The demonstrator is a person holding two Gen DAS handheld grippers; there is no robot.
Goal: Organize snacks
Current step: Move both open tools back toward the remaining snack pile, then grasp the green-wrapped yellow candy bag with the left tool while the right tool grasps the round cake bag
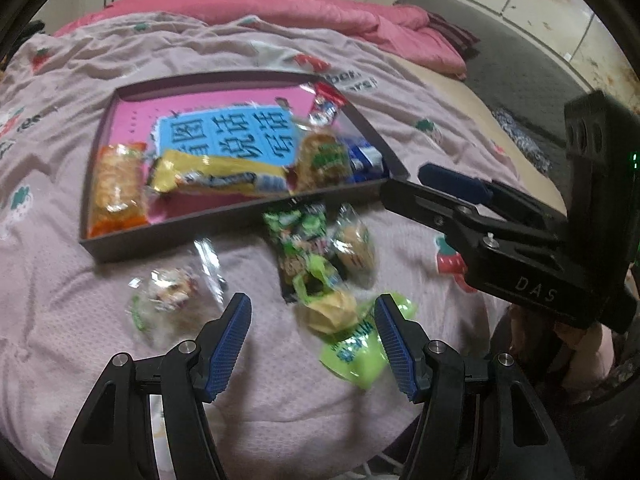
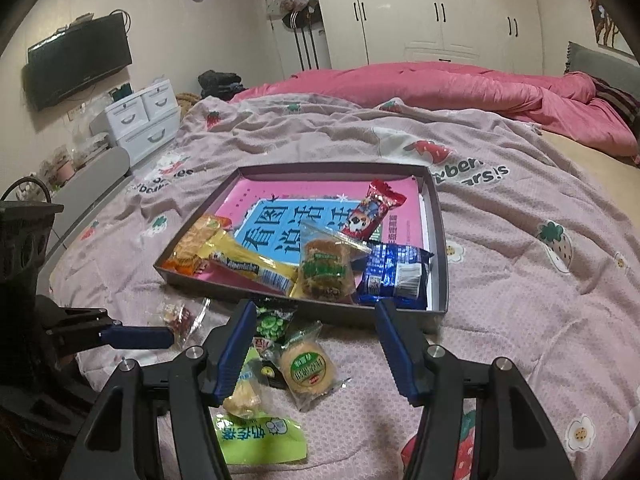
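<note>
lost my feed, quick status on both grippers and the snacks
Left gripper open, empty. Right gripper open, empty. Five snacks in tray; four loose on blanket, lime-green packet nearest left fingers. Nothing blocking.

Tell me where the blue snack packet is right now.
The blue snack packet lies inside the box, in its near right corner in the right wrist view, beside the clear-wrapped pastry and below the red packet.
</note>
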